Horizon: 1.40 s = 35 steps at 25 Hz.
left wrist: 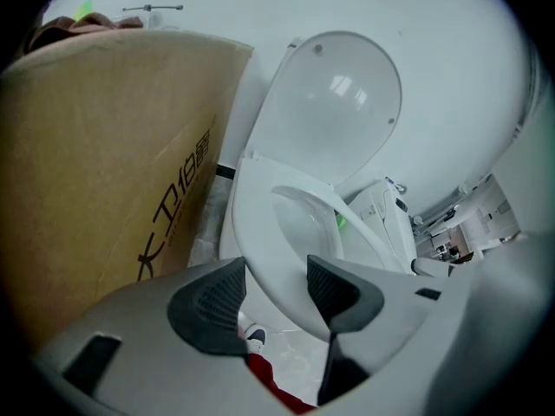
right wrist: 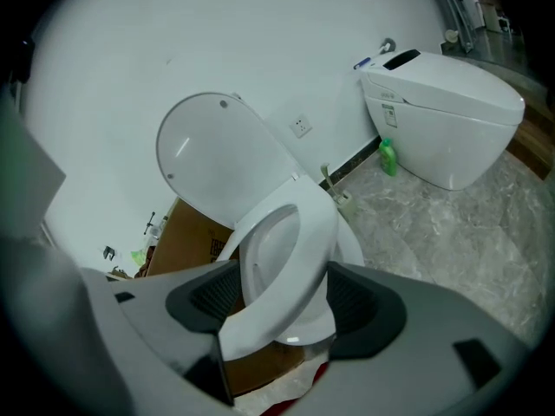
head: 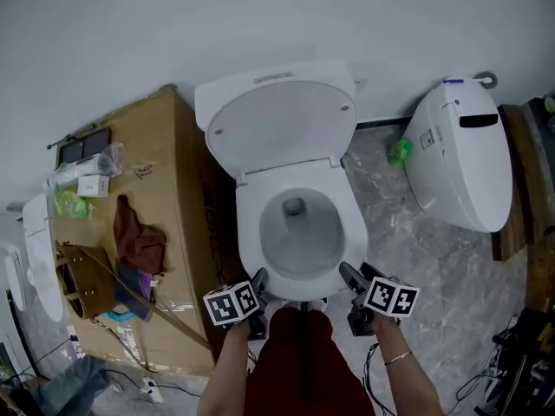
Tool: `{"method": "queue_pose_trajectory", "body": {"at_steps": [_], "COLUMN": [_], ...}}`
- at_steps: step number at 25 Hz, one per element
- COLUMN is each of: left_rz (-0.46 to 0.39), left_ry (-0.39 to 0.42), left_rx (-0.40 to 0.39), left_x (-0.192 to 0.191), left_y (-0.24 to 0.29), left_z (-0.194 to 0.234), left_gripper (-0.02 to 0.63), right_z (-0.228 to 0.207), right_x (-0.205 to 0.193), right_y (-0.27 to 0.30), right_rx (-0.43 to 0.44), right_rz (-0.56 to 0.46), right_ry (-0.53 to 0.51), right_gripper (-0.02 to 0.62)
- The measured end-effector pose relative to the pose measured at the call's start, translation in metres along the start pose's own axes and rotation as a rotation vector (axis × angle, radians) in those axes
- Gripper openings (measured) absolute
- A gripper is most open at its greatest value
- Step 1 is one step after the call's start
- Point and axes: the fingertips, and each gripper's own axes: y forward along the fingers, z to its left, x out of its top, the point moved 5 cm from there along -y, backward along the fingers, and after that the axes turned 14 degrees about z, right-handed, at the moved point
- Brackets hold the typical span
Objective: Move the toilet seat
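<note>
Toilet seat (right wrist: 290, 258) is tipped up a bit off the bowl (right wrist: 351, 245) at its near edge, with the lid (head: 282, 124) standing open against the far wall. The right gripper (right wrist: 282, 297) has that near edge of the seat wedged between its two pads, so it's clamped on it. The left gripper (left wrist: 276, 289) is at the near-left of the rim with its jaws apart. There's white rim showing in the gap, but I honestly can't tell if it's touching. A cardboard box (head: 165, 146) stands just left of the toilet. A second toilet (head: 460, 154) is off to the right, with a green bottle (head: 399, 152) beside it.
</note>
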Motion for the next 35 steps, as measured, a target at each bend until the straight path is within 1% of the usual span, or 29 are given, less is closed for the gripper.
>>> {"method": "queue_pose_trajectory", "body": {"at_steps": [7,13,18,21,24,26,28,31,33,35], "left_rz": [-0.023,-0.057,-0.100,-0.119,-0.138,-0.167,-0.220,-0.320,-0.352,-0.344], "left_ry": [-0.025,-0.050,-0.099,-0.109,-0.080,-0.064,-0.061,-0.047,-0.011,0.049], "left_rx": [-0.018,-0.035,-0.064,-0.074,-0.062,-0.068,-0.080,-0.081,-0.057,-0.019], "left_x": [0.015,0.029,0.037,0.043,0.046,0.045,0.043,0.039,0.033,0.027], "left_y": [-0.025,-0.041,-0.055,-0.062,-0.072,-0.083,-0.095,-0.114,-0.120,-0.120], "left_z": [-0.014,-0.023,-0.028,-0.032,-0.035,-0.037,-0.039,-0.043,-0.045,-0.049], "left_gripper": [0.229,0.229,0.229,0.229,0.229,0.229,0.229,0.227,0.197,0.151], "right_z": [0.021,0.037,0.047,0.052,0.057,0.060,0.064,0.070,0.076,0.082], "right_x": [0.018,0.033,0.046,0.054,0.059,0.063,0.069,0.079,0.085,0.090], "right_y": [-0.023,-0.036,-0.048,-0.054,-0.057,-0.058,-0.060,-0.064,-0.066,-0.068], "right_rx": [0.046,0.068,0.125,0.140,0.145,0.149,0.153,0.158,0.158,0.158], "right_rz": [-0.044,-0.065,-0.099,-0.113,-0.123,-0.128,-0.134,-0.147,-0.158,-0.171], "right_ry": [0.003,-0.021,0.019,0.031,0.034,0.033,0.032,0.019,0.003,-0.011], "right_gripper": [0.316,0.316,0.316,0.316,0.316,0.316,0.316,0.316,0.316,0.316]}}
